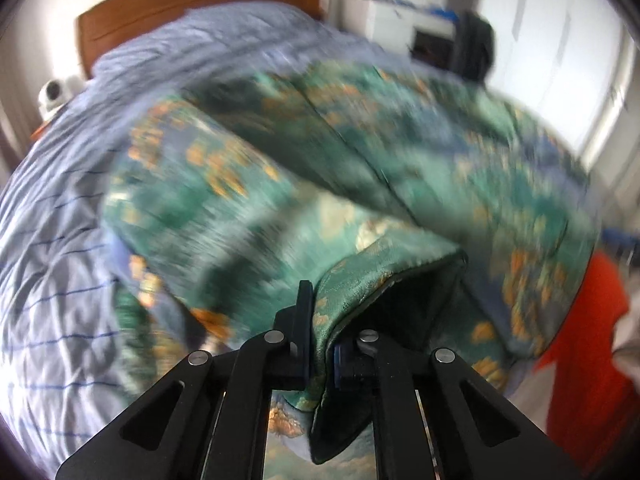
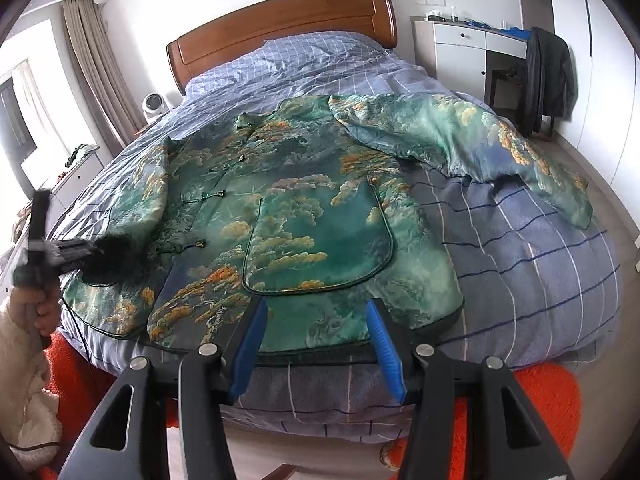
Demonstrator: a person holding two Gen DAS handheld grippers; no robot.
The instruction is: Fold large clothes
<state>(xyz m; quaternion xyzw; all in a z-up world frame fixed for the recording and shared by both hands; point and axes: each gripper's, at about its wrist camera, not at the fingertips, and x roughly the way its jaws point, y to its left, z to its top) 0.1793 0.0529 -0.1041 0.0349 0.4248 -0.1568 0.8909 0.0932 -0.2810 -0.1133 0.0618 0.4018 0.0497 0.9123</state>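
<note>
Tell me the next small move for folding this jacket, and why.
Probably carry the left gripper across, laying the sleeve cuff it clamps over the jacket front. That sleeve is already lifted off the bed, while the other sleeve lies spread out and the right gripper hovers open near the hem.

Your left gripper [image 1: 318,344] is clamped tight on the jacket sleeve cuff [image 1: 384,276], and your left hand [image 2: 42,312] has it out at the side. Your right gripper [image 2: 316,344] just hangs there, blue pads [image 2: 250,344] spread wide, gripping nothing.
</note>
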